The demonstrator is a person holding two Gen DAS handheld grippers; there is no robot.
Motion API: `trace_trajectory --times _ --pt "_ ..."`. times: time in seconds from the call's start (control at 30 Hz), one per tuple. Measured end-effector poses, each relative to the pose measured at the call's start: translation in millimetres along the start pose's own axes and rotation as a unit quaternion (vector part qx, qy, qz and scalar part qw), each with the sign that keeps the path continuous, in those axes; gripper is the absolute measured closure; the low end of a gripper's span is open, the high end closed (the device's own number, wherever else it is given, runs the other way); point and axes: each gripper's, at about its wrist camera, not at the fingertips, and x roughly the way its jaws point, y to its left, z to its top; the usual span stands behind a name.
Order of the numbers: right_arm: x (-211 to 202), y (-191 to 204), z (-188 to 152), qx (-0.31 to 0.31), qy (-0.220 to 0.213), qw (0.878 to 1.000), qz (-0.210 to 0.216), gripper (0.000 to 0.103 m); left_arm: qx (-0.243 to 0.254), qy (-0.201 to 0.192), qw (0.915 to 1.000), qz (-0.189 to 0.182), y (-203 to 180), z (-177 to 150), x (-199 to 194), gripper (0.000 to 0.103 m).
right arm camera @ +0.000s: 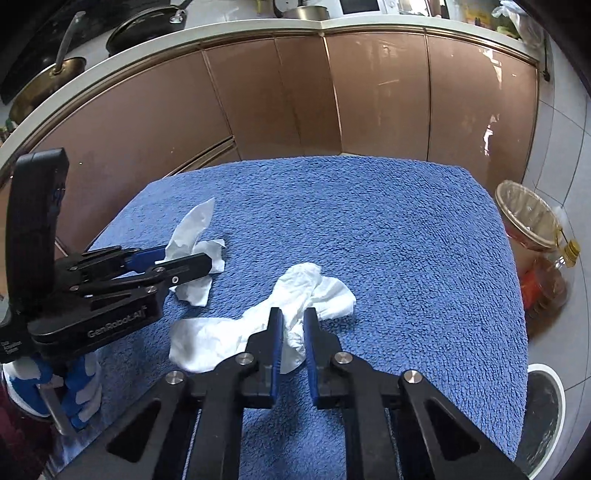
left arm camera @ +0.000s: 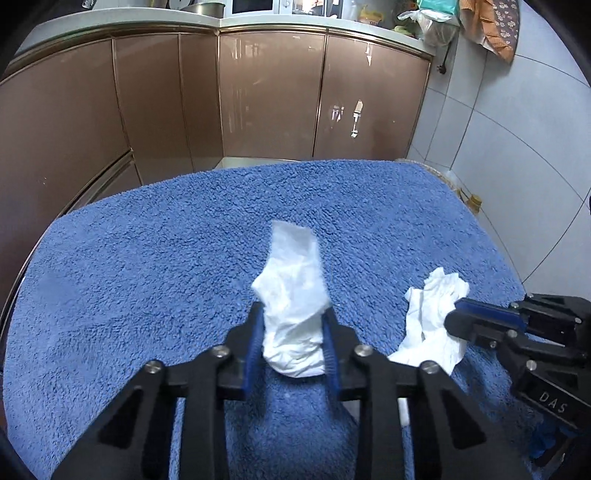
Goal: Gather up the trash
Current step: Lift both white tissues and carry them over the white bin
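Two crumpled white tissues lie on a blue towel [left arm camera: 147,266]. My left gripper [left arm camera: 291,314] is shut on the first tissue [left arm camera: 291,295], which sticks up between its fingers; in the right wrist view that gripper [right arm camera: 184,262] and tissue [right arm camera: 192,229] show at the left. My right gripper [right arm camera: 293,314] is closed around the second tissue [right arm camera: 295,291], which spreads left [right arm camera: 207,343] over the towel [right arm camera: 369,229]. In the left wrist view that tissue [left arm camera: 432,317] lies at the right with the right gripper [left arm camera: 458,314] on it.
A lined waste bin [right arm camera: 528,218] stands on the floor right of the towel, with an oil bottle [right arm camera: 554,284] beside it. A round white-rimmed item [right arm camera: 546,406] sits lower right. Brown cabinet doors [left arm camera: 258,92] and a worktop with pans [right arm camera: 140,26] stand behind.
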Motion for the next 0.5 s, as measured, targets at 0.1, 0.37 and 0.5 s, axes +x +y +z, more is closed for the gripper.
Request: trace_trajectory --times 0.1,0.37,0.5 --pt "-7.8 3.6 -2.3 -0.008 -0.008 1.0 0.003 0.094 -0.003 -0.009 0.9999 0.009 0.7 -3.4 -10.9 0.08" --pt "-55.3 13.9 -4.2 -0.025 -0.048 0.999 0.006 0.094 -0.011 -0.035 0.9991 0.02 3.8 -12.6 -60.9 0.082" --pt "-92.0 19.4 -5.9 -0.027 -0.072 0.997 0.003 0.094 -0.009 -0.052 0.9982 0.029 -4.1 -13.2 -96.5 0.082"
